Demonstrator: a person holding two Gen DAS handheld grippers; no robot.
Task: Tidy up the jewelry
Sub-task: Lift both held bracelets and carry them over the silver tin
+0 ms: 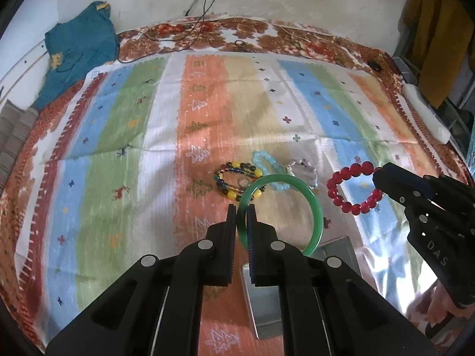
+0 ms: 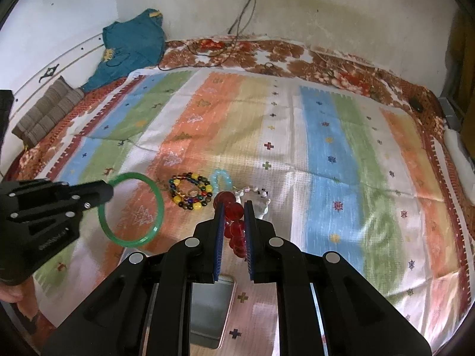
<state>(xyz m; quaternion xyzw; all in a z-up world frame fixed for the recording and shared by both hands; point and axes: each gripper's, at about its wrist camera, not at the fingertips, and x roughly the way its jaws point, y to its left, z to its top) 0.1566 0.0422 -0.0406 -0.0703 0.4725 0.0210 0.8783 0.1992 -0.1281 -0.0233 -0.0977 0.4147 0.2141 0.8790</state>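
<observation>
Striped cloth (image 1: 124, 154) over a floral bedspread (image 1: 311, 44), stained wall behind, teal garment (image 1: 80, 47) heaped in far left corner. Left gripper (image 1: 242, 210) clamped on rim of green bangle (image 1: 314, 204), ring standing on edge, plane roughly facing the right-wrist camera, hanging clear of the cloth by the look of it. Right gripper (image 2: 233, 210) pinched on red bead bracelet (image 2: 234, 210), loop dangling edge-on between the pads in own view, seen as a full open ring from the left side at (image 1: 353, 187). Both pieces lifted, none released. Metal tray (image 1: 267, 308) sitting directly under both grippers, nearer the person than the fingertips, partly hidden by the black finger housings; same tray visible under the right gripper's housing (image 2: 210, 311). Key relation: drop target lies below and back toward the wrists, not ahead. Left on the cloth ahead of the fingertips: multicolour bead bracelet (image 1: 237, 182), pale blue bead bracelet (image 1: 268, 169) touching it, whitish piece (image 1: 302, 172) just beside, details too blurred to name. Cluster roughly centred between the two grippers, slightly nearer the left one in the left view. Probable next step: pull back and lower over the tray, then open. Risk: bangle rigid and likely to roll or clatter off the tray edge; bead loop floppy, may drape over the rim.
</observation>
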